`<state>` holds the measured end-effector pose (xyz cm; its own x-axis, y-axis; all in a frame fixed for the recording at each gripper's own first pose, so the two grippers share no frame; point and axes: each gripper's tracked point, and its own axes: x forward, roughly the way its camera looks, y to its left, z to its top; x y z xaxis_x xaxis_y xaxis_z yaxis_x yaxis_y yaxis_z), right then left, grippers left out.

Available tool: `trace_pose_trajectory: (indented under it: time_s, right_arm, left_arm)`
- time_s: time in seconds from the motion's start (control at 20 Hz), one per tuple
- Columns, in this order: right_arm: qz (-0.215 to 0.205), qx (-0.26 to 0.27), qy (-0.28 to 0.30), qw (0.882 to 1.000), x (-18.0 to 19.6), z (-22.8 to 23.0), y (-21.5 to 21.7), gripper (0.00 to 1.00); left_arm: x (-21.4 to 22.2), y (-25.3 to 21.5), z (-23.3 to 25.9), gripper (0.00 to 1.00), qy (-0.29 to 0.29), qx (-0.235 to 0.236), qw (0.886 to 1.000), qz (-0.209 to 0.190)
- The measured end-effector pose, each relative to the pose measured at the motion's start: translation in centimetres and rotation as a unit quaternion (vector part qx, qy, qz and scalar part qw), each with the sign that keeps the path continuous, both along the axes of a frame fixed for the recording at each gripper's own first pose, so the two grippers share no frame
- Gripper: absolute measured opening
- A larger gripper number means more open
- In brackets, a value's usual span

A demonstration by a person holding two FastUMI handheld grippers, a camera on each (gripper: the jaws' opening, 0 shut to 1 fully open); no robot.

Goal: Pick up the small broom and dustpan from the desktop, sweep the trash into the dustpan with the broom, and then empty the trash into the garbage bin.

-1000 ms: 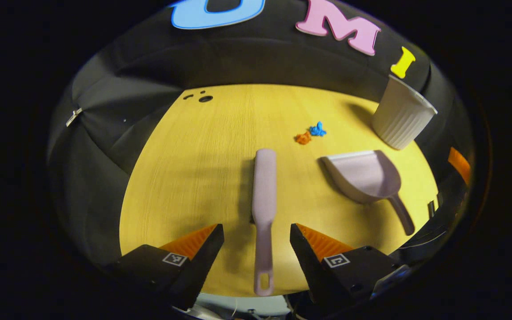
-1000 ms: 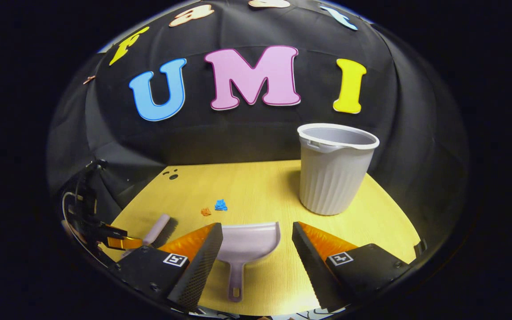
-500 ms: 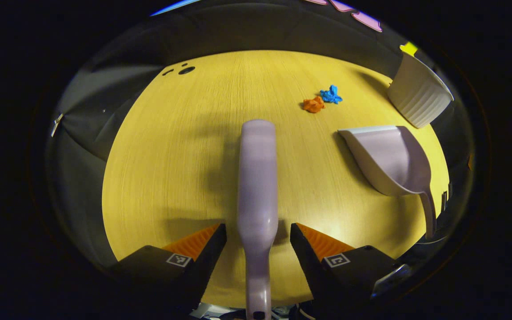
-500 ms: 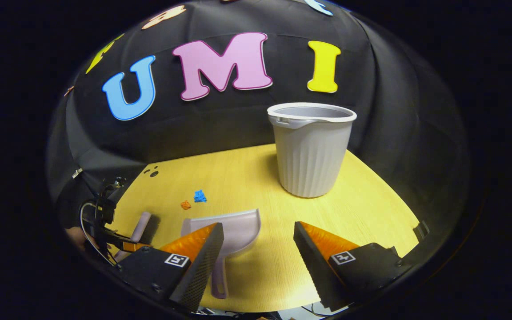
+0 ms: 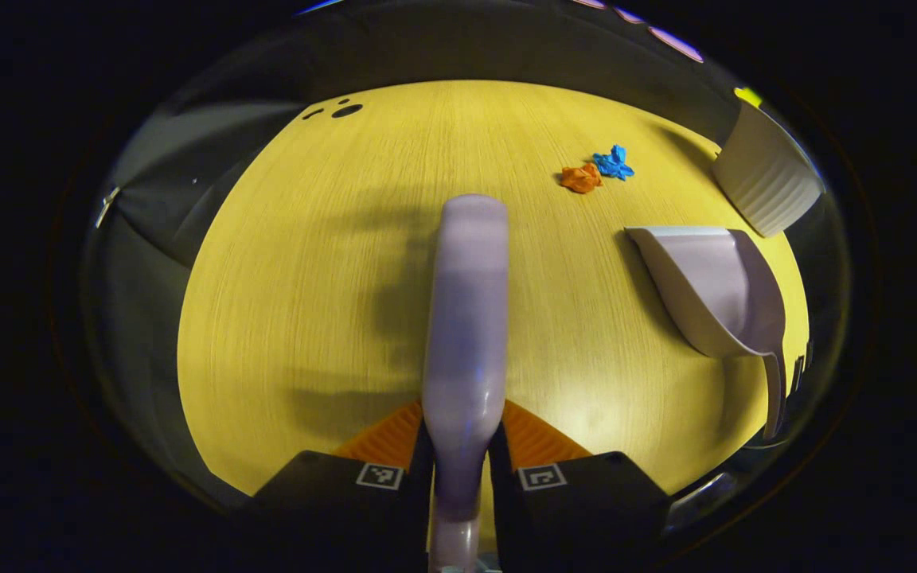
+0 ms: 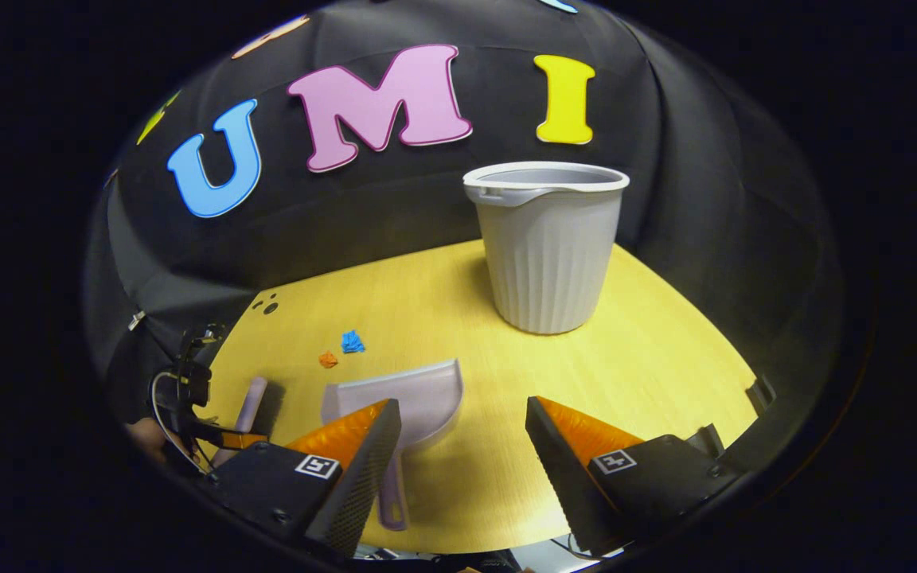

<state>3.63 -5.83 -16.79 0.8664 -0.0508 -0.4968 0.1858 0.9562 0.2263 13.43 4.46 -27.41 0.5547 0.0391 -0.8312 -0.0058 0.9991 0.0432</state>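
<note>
I am gripping the broom (image 5: pixel 465 318) handle in my left hand-held gripper (image 5: pixel 458 469); my right hand-held gripper (image 6: pixel 462 446) is hanging open, its left finger covering part of the dustpan (image 6: pixel 407 398) handle on the tabletop (image 6: pixel 649 358), so closing now is risking a miss.

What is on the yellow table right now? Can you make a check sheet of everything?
Surface: yellow wooden desktop, dark holes at its far corner.
Job's things: broom lying flat, handle between the left jaws; dustpan lying flat; garbage bin upright.
Clutter: orange scrap beside blue scrap.
Grippers: left gripper shut on broom; right gripper open, dustpan handle beside its left finger.
Cables: loop by the left gripper, seen in the right gripper view.
Surroundings: black cloth wall.
</note>
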Motion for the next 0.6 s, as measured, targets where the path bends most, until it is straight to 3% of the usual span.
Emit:
trace_pose_trajectory:
  time_s: [0.25, 0.6]
  right_arm:
    - [0.065, -0.005, 0.053, 0.996, 0.0, -1.9, 3.2, 0.99]
    - [0.111, 0.009, 0.129, 0.985, -0.8, -4.4, 6.3, 0.99]
  left_arm:
    - [-0.1, 0.4, 0.1, 0.26, -0.038, -0.004, 0.999, 0.016]
    - [-2.1, 1.0, 2.2, 0.24, -0.082, -0.042, 0.995, 0.038]
